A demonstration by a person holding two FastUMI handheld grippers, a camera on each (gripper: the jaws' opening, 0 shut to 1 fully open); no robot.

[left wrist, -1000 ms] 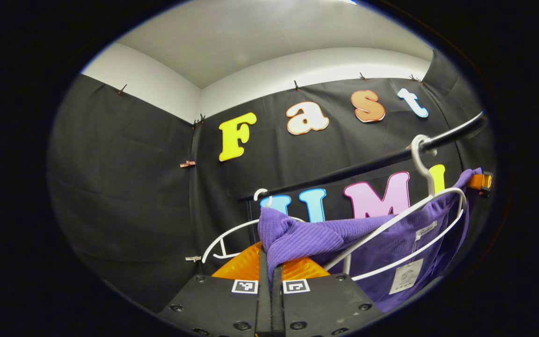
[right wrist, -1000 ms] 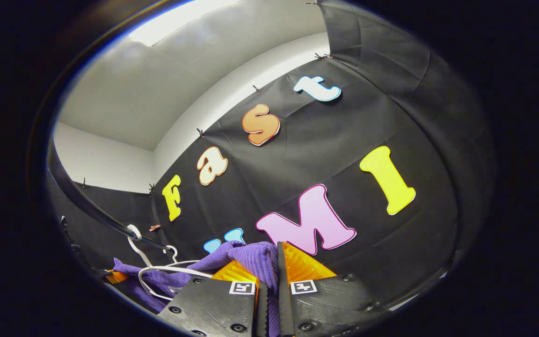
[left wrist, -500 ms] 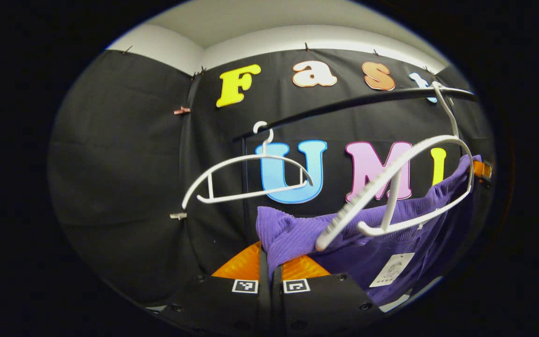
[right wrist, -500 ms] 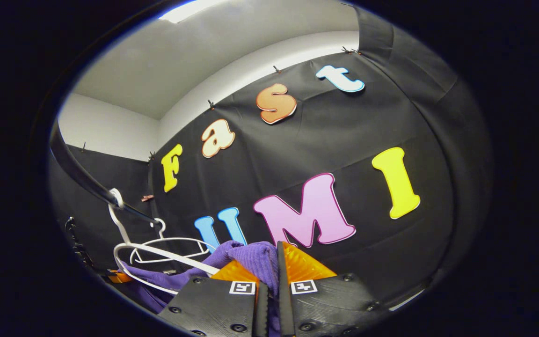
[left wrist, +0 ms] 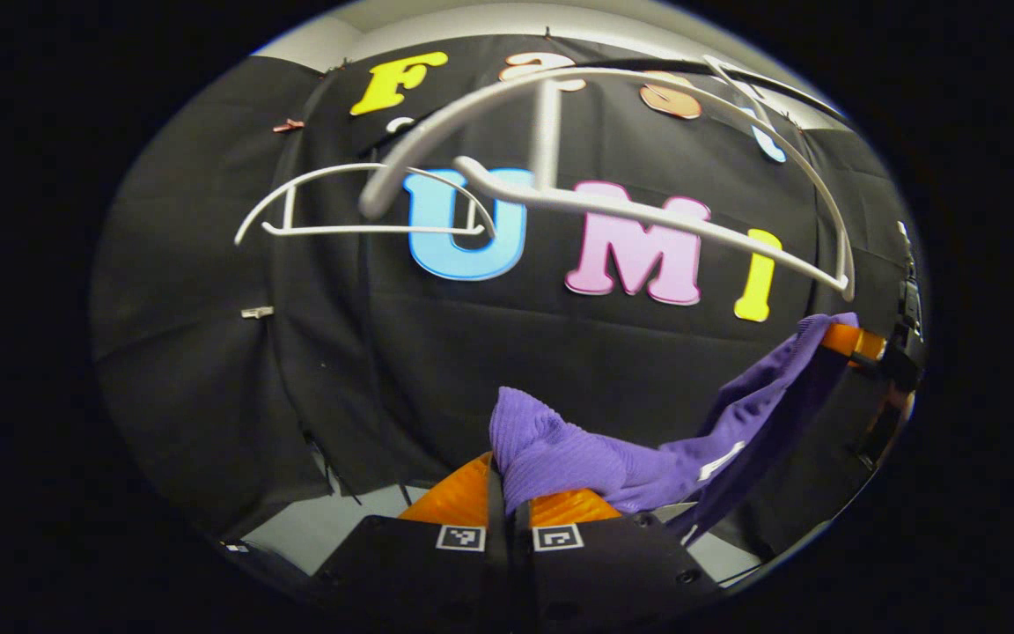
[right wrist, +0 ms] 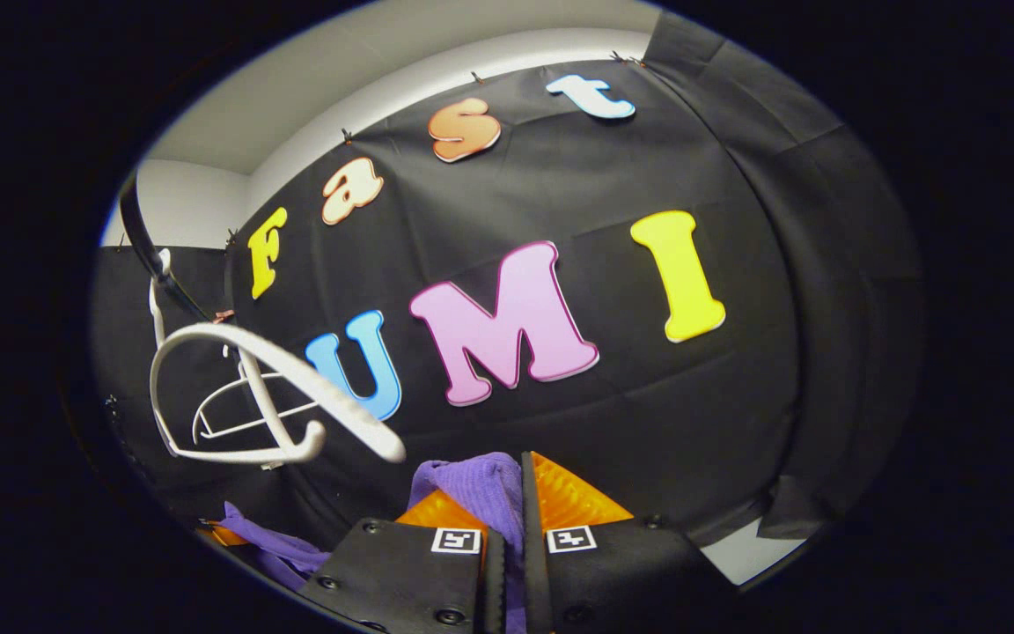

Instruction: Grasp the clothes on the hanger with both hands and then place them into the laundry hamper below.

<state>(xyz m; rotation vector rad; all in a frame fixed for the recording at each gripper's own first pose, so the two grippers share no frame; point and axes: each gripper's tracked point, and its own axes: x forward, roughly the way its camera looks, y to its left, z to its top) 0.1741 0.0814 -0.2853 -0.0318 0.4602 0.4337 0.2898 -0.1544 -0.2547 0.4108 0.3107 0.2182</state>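
The garment (left wrist: 577,458) is purple ribbed knit, bunched into a soft fold at lower centre of the left gripper view and stretching up to the right edge, where the right gripper (left wrist: 868,345) pinches its far end. The left gripper (left wrist: 508,502) has its two fingers closed tight on the near fold, cloth bulging up just above the tips. A white hanger (left wrist: 613,150) hangs bare across the top of the frame, well above the cloth, with a second hanger (left wrist: 357,198) at upper left.

In the right gripper view the right gripper (right wrist: 512,502) is clamped on a purple fold (right wrist: 472,489) at bottom centre; the cloth trails off to the lower left. The bare hanger (right wrist: 234,387) sits at mid left.
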